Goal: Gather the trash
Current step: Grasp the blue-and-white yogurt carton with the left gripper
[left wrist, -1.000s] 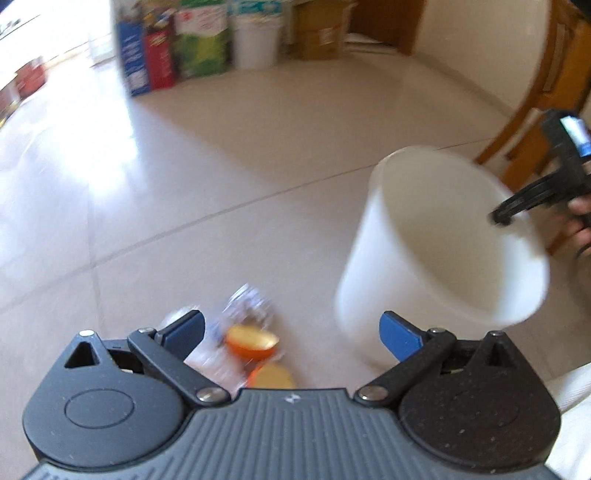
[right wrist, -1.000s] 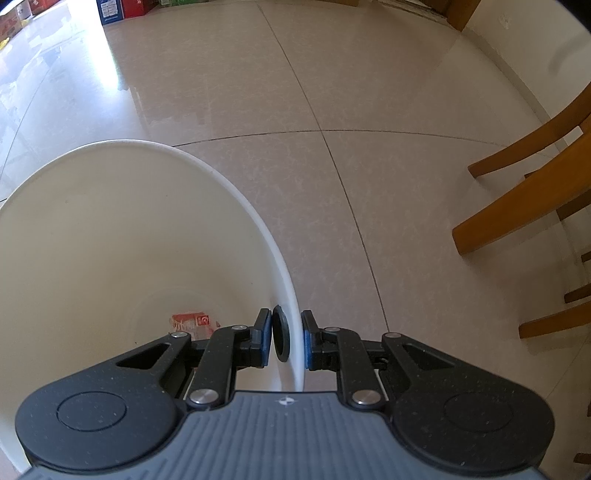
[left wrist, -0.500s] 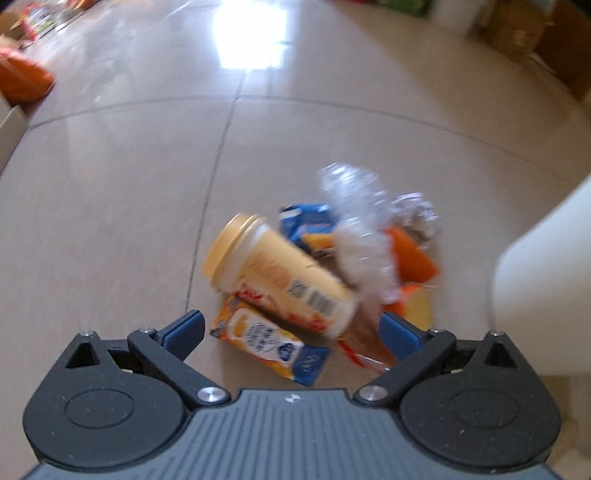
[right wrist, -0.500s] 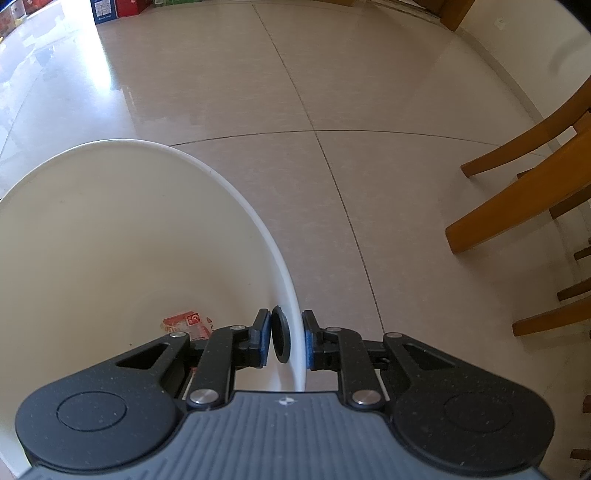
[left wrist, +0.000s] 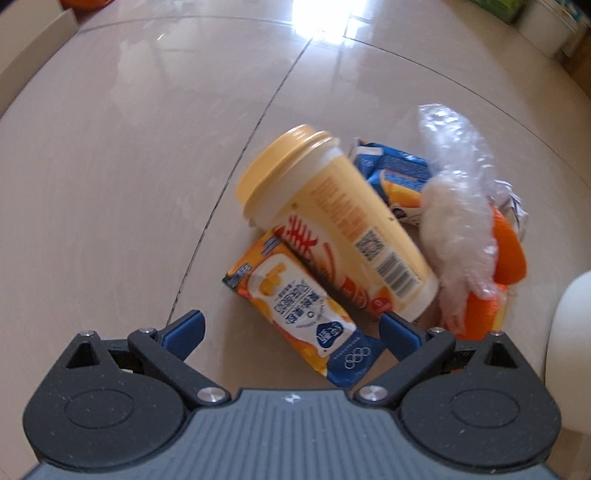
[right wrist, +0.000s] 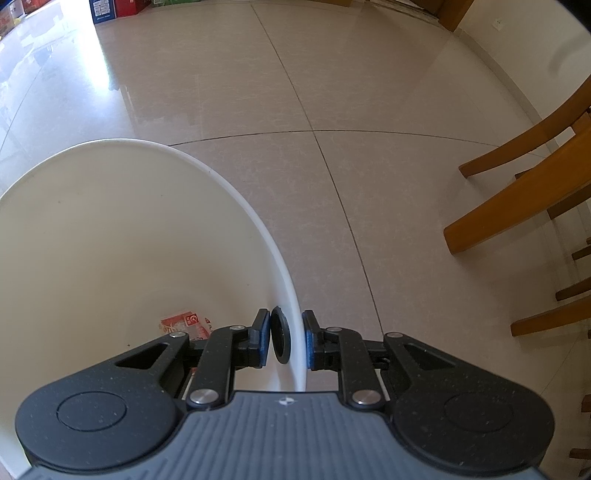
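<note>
A heap of trash lies on the tiled floor in the left wrist view. A yellow lidded cup (left wrist: 332, 225) lies on its side over an orange drink carton (left wrist: 295, 306). Behind them are a blue carton (left wrist: 395, 173), a crumpled clear plastic bag (left wrist: 458, 214) and an orange piece (left wrist: 508, 251). My left gripper (left wrist: 291, 328) is open just above the orange carton, which lies between its fingers untouched. My right gripper (right wrist: 284, 341) is shut on the rim of the white bucket (right wrist: 236, 199); a black knob sits at the rim. A red wrapper (right wrist: 184, 323) lies inside.
The white bucket's side (left wrist: 572, 339) stands close to the right of the heap. Wooden chair legs (right wrist: 517, 206) rise to the right of the bucket. Boxes (right wrist: 110, 7) line the far wall. A pale box edge (left wrist: 33, 62) sits at the far left.
My left gripper has swung away from the bucket, rolled and dropped low over the trash heap, still open. My right gripper has held still on the bucket rim.
</note>
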`<control>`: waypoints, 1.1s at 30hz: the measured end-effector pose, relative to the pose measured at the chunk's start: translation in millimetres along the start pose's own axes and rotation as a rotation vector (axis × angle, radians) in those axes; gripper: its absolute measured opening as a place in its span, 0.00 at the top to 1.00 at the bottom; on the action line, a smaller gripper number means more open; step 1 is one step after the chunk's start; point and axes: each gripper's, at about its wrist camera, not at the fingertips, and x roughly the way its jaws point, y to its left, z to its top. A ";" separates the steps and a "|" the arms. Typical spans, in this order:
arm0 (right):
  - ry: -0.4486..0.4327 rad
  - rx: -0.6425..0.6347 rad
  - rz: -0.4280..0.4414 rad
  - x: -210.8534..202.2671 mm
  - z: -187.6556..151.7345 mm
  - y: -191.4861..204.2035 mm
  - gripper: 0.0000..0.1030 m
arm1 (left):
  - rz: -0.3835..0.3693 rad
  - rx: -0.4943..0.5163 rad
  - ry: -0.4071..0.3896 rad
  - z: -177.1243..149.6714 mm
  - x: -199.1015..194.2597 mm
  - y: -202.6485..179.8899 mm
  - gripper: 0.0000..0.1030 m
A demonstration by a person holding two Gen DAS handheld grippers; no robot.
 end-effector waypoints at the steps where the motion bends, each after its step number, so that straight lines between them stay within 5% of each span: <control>1: 0.000 0.001 0.000 0.5 -0.2 -0.3 0.79 | 0.005 -0.016 0.004 -0.7 2.1 1.7 0.03; 13: -0.002 -0.005 -0.007 0.0 -1.2 0.7 0.79 | 0.064 -0.034 0.022 -14.5 6.7 33.6 0.06; 23: -0.004 -0.006 -0.009 -0.3 -1.4 -1.1 0.79 | -0.049 -0.230 0.034 -13.9 28.6 28.6 0.38; 33: -0.005 -0.013 -0.011 -0.3 -0.7 -0.6 0.79 | -0.036 -0.307 -0.007 -10.5 28.9 23.2 0.64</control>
